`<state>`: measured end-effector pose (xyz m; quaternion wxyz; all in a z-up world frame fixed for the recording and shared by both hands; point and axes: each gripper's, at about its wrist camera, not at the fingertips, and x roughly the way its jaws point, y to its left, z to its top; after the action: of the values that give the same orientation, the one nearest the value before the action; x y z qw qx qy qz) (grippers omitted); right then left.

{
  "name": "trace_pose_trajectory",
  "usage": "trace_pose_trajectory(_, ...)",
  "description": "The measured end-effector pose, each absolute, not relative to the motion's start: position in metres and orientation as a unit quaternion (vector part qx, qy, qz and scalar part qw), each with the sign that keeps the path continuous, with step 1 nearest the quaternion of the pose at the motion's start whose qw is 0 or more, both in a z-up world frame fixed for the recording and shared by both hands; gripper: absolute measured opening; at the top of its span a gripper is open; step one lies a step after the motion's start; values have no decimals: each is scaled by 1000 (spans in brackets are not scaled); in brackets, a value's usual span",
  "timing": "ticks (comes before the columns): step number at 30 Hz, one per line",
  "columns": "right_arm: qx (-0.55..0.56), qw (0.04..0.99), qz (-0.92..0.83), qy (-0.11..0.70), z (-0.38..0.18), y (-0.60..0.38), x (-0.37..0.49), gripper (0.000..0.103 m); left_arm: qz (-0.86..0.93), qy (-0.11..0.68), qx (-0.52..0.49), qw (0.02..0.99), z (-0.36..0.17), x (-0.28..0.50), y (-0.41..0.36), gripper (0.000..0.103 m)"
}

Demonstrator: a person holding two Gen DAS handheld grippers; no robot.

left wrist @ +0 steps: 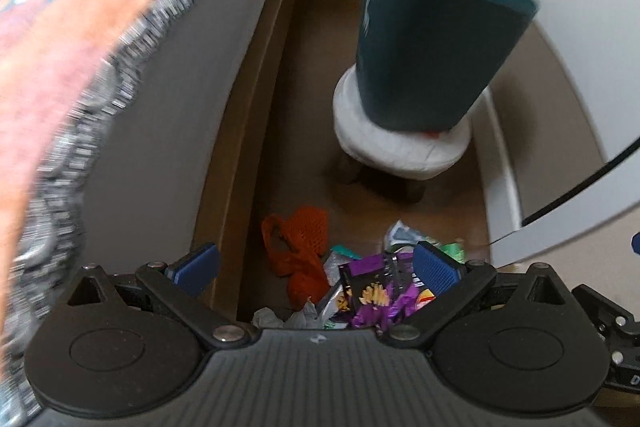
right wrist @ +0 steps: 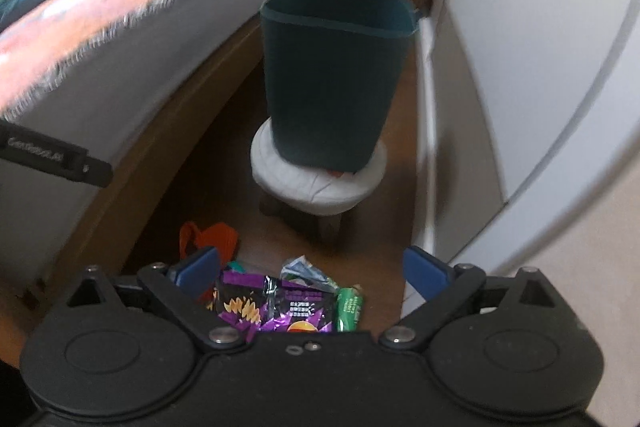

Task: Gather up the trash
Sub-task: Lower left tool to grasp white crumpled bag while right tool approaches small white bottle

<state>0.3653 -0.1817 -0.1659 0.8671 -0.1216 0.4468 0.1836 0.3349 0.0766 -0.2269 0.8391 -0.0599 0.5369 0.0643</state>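
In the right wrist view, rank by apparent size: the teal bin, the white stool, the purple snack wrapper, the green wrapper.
1. Teal bin
2. White stool
3. Purple snack wrapper, partly hidden and nearer the camera, so unsure
4. Green wrapper

A dark teal bin (right wrist: 334,79) stands upright on a white stool; crumpled wrappers, a purple snack bag (right wrist: 276,307) among them, litter the floor nearby.

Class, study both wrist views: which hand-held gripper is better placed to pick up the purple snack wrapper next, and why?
Probably the right hand-held gripper: it is open with the purple snack wrapper centred between its fingers. The left hand-held gripper, also open, has the wrapper off toward one finger, among other litter.
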Motion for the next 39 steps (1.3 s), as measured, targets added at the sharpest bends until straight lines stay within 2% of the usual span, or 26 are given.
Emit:
trace_pose_trajectory(5, -160, 838, 230, 468, -221, -172, 382, 98, 70, 585, -54, 806, -297, 355, 73, 102)
trace_pose_trajectory(7, -176, 819, 254, 484, -245, -168, 386, 98, 73, 609, -49, 788, -330, 358, 71, 97)
trace_pose_trajectory(12, -221, 767, 286, 530, -313, -161, 383, 94, 91, 672, -67, 732, -410, 358, 80, 94)
trace_pose_trajectory(19, -249, 695, 316, 596, -404, -158, 371, 91, 106, 721, -66, 682, -489, 351, 91, 86)
trace_pose_trajectory(23, -268, 663, 336, 613, -447, -157, 362, 87, 92, 728, -47, 677, -516, 349, 87, 81)
trace_pose_trajectory(27, -270, 655, 344, 616, -473, -156, 363, 84, 71, 739, -31, 669, -543, 351, 81, 69)
trace_pose_trajectory(30, -266, 653, 345, 620, -497, -154, 366, 84, 62, 743, -19, 666, -559, 349, 79, 68)
trace_pose_trajectory(35, -269, 663, 324, 619, -527, -153, 370, 82, 48, 750, -15, 660, -580, 347, 79, 61)
trace_pose_trajectory(37, -264, 666, 320, 620, -534, -154, 371, 81, 43, 751, -21, 658, -586, 348, 80, 55)
trace_pose_trajectory(39, -266, 666, 320, 619, -541, -154, 372, 81, 41, 752, -26, 657, -592, 349, 82, 55)
